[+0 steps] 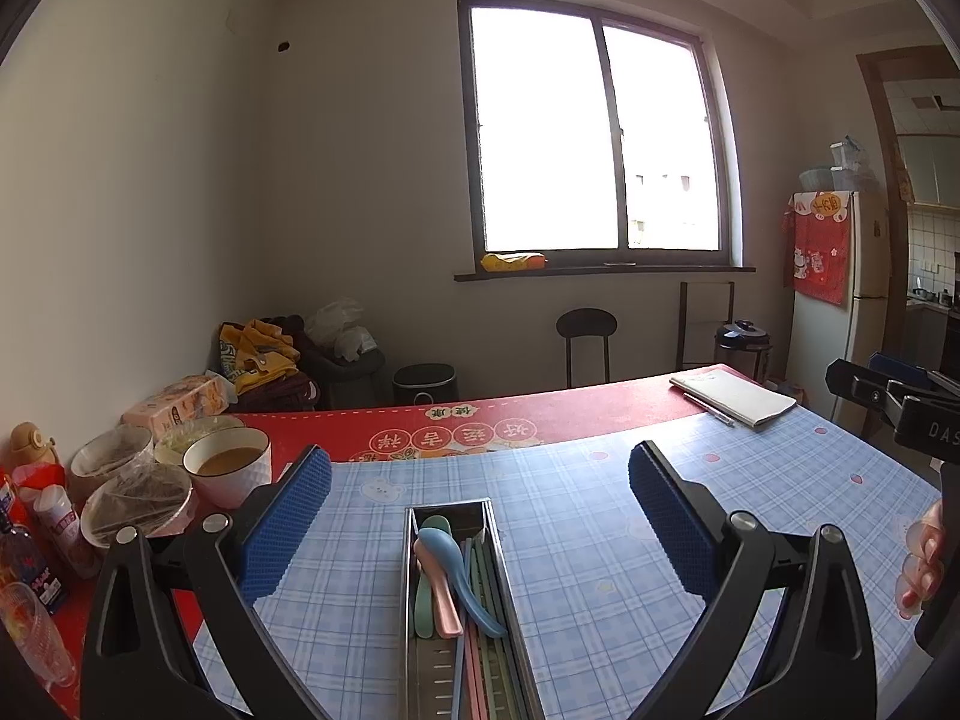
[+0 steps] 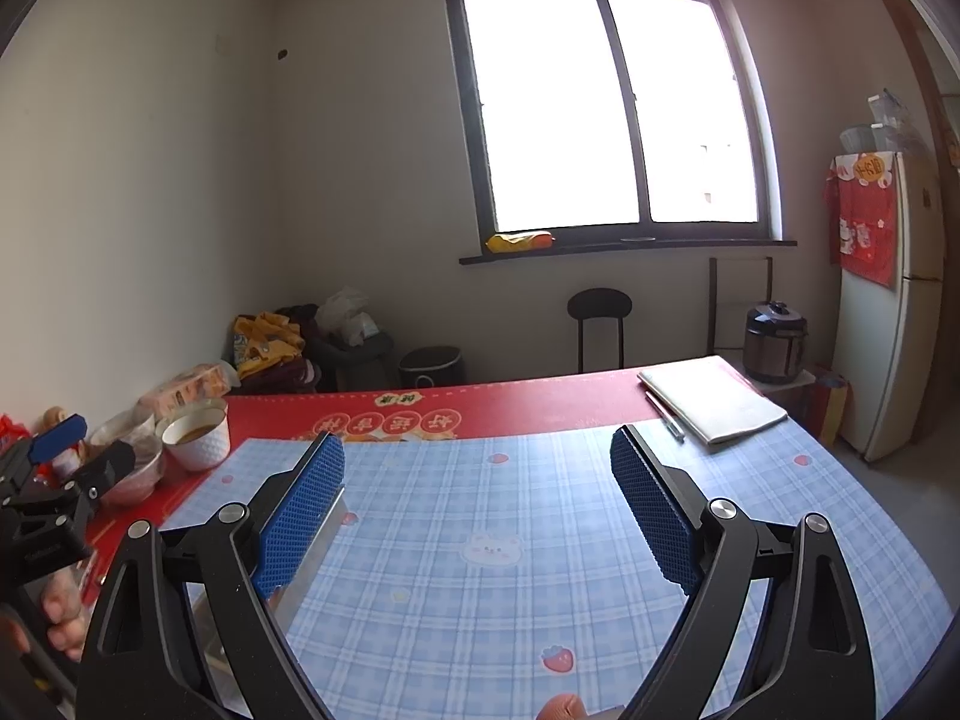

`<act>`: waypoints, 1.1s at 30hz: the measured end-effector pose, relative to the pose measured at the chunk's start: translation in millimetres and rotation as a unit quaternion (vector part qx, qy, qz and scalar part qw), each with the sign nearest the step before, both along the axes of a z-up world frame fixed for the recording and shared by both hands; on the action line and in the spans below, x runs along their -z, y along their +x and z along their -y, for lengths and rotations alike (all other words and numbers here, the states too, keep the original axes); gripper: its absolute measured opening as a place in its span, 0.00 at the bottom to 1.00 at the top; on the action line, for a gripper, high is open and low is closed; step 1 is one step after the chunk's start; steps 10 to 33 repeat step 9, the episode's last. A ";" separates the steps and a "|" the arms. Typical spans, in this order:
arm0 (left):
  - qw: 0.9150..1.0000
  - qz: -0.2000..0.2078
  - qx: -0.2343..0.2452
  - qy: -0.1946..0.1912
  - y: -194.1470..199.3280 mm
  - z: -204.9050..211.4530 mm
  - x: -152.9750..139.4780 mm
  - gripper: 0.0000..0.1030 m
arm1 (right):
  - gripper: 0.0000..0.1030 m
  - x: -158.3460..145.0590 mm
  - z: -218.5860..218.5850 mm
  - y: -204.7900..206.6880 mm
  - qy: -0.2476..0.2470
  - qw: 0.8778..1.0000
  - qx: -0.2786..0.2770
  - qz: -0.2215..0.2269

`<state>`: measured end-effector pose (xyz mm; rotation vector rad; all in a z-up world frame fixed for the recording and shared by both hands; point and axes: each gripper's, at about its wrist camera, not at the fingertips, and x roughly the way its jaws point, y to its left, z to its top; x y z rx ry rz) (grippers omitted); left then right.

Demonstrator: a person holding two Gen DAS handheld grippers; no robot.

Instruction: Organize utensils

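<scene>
Left gripper [image 1: 480,516]: jaws spreading wide, hovering over the metal tray [image 1: 501,576]
Right gripper [image 2: 477,504]: jaws gaping, holding nothing
Tray: holding spoons [image 1: 459,576], lying near

Black left tool [image 1: 480,516], black right tool [image 2: 477,492], blue textured pads [image 1: 287,525], silver screws [image 1: 216,522]

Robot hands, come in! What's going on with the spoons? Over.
Left gripper open, empty. Right gripper open, empty. Pastel plastic spoons and chopsticks lie in the long metal tray on the blue checked tablecloth. Nothing blocking.
</scene>
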<state>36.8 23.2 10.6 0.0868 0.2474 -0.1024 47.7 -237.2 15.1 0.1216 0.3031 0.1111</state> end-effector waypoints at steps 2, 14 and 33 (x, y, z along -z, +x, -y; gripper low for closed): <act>1.000 -0.001 0.001 0.001 0.0 0.1 0.1 0.94 | 0.85 0.1 -0.1 0.4 0.000 1.000 0.000 -0.001; 1.000 -0.002 0.000 0.001 -1.2 0.9 2.4 0.94 | 0.85 1.8 -1.8 1.8 0.000 1.000 0.003 -0.004; 1.000 -0.002 0.000 0.001 -1.2 0.9 2.4 0.94 | 0.85 1.8 -1.8 1.8 0.000 1.000 0.003 -0.004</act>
